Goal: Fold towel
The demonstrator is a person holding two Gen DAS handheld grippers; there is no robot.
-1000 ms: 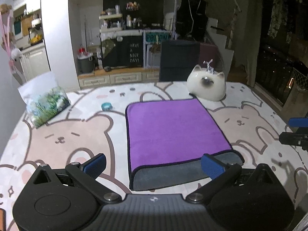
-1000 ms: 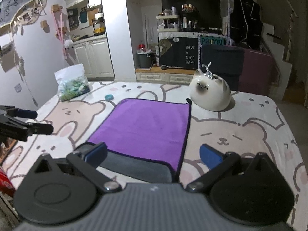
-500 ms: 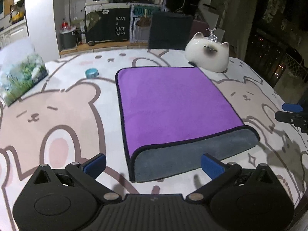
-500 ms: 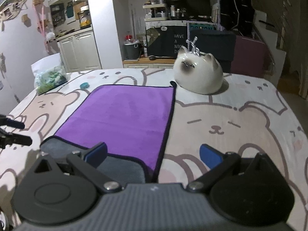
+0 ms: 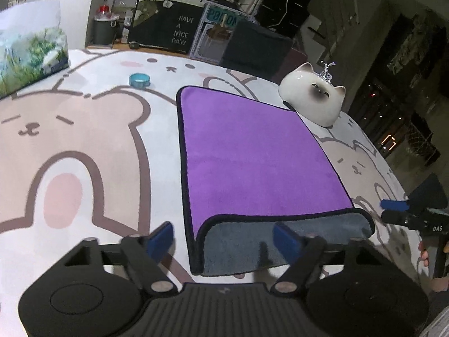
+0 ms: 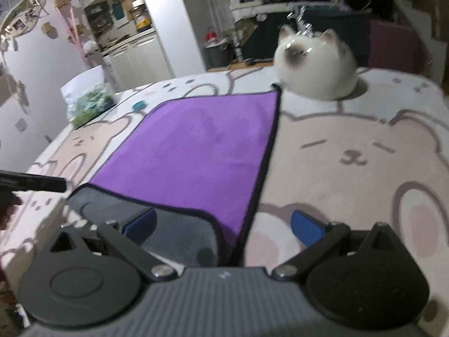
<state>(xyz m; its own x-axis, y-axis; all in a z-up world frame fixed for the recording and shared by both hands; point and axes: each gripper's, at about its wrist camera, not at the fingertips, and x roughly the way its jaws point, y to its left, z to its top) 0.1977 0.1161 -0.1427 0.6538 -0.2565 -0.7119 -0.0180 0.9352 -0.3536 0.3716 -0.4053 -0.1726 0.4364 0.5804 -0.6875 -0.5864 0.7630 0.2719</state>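
Observation:
A purple towel with a black hem lies flat on the bear-print table cover; its near edge is turned over and shows the grey underside. My left gripper is open and low, straddling the towel's near left corner. My right gripper is open and low over the near right corner of the same towel, the grey flap between its fingers. The right gripper's tips also show at the right edge of the left wrist view.
A white ceramic cat sits at the towel's far right corner, touching it. A small teal ring and a green-printed bag lie far left. The table cover ends at the right, with dark floor beyond.
Both grippers have dropped lower and moved in toward the towel's near edge, each now at a near corner. The towel itself has not moved.

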